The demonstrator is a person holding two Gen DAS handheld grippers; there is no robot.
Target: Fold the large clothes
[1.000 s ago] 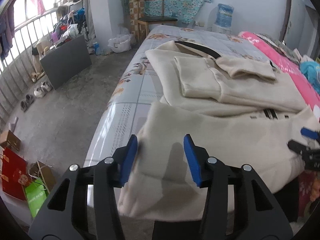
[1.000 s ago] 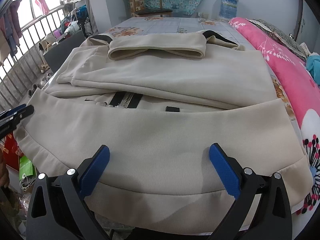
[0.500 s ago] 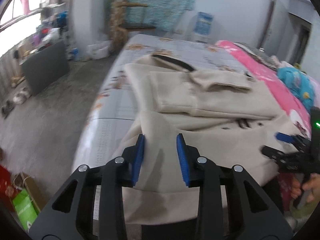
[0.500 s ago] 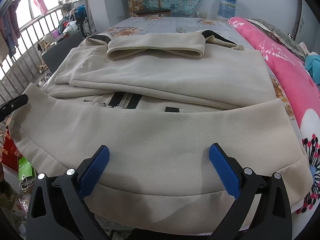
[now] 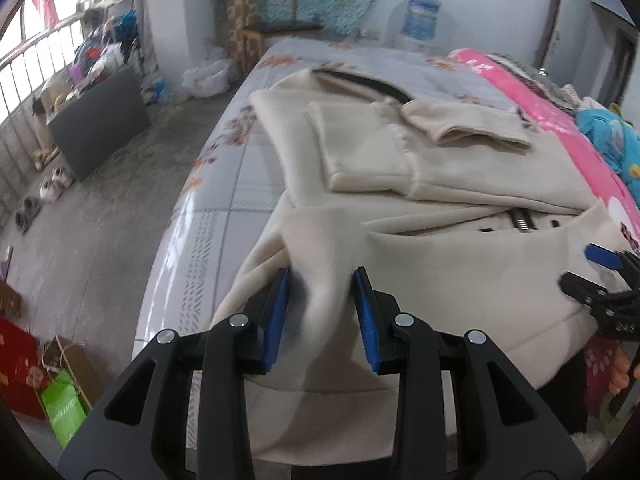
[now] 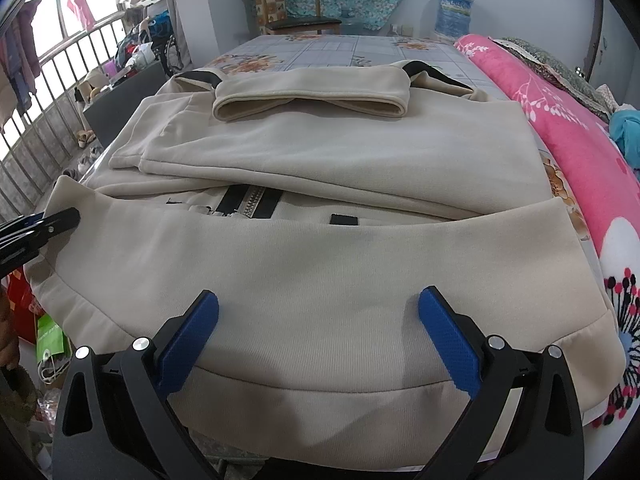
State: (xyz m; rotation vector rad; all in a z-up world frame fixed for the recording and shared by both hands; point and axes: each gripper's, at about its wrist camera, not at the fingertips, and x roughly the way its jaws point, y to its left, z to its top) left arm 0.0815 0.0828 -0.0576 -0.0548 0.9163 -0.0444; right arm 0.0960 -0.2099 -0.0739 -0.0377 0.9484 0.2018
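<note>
cream jacket (image 6: 328, 168) flat on bed (image 5: 224, 184), zipper side up. both sleeves already folded in across chest; hem still hangs over near bed edge, bottom fold not yet made. left gripper (image 5: 320, 316) at left hem corner, jaws opening slightly, bunched cloth between them. right gripper (image 6: 320, 336) spread wide over hem, gripping nothing. left to do, likely: lift hem toward collar.
</note>
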